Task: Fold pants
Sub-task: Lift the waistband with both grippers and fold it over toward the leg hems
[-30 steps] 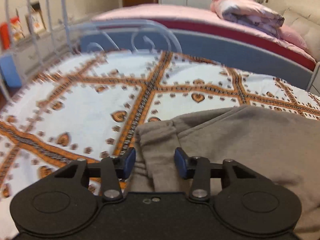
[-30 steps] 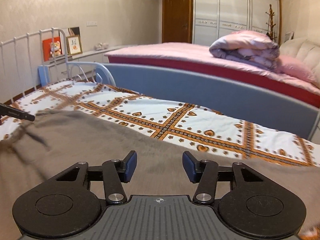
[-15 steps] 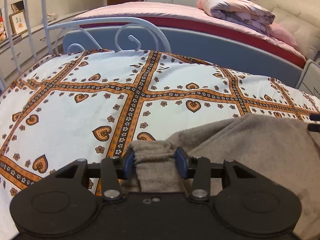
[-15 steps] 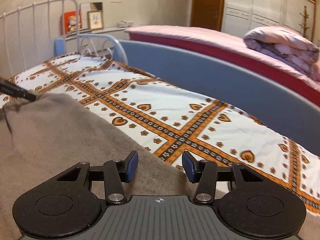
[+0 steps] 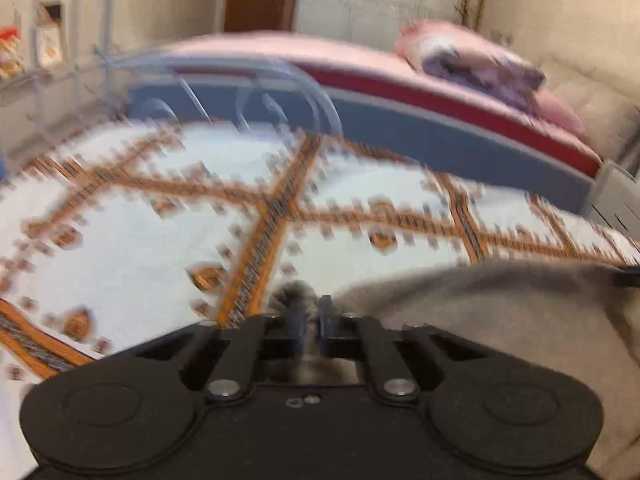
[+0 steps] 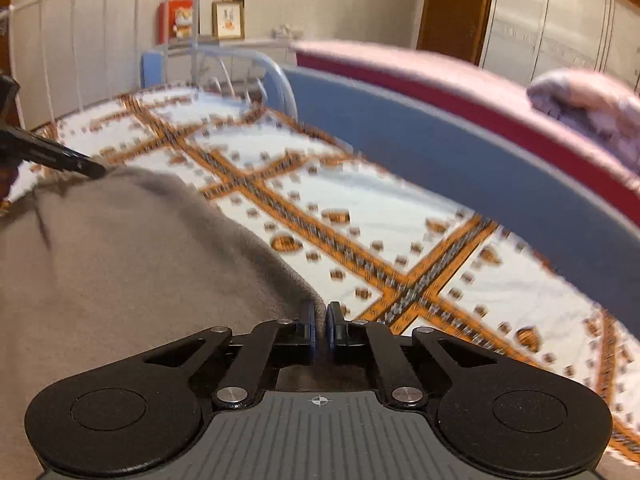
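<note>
Grey-brown pants (image 5: 500,320) lie on a bed with a white and orange heart-patterned sheet (image 5: 140,240). My left gripper (image 5: 309,316) is shut on the pants' left corner, a tuft of cloth showing between the fingers. In the right wrist view the pants (image 6: 120,272) fill the lower left, and my right gripper (image 6: 320,322) is shut on their far edge. The left gripper's tip (image 6: 60,158) shows at the far corner of the cloth. Both views are motion-blurred.
A white metal bed frame (image 6: 120,40) rises at the far left end. A blue side rail (image 6: 460,168) borders the sheet, with a pink bed (image 5: 360,64) and a rolled quilt (image 5: 472,60) beyond. Wardrobes and a brown door stand at the back.
Both grippers have closed on the pants' edge: they stood open around the cloth before. Both views now blur with motion, and the cloth's edge has drawn nearer.
</note>
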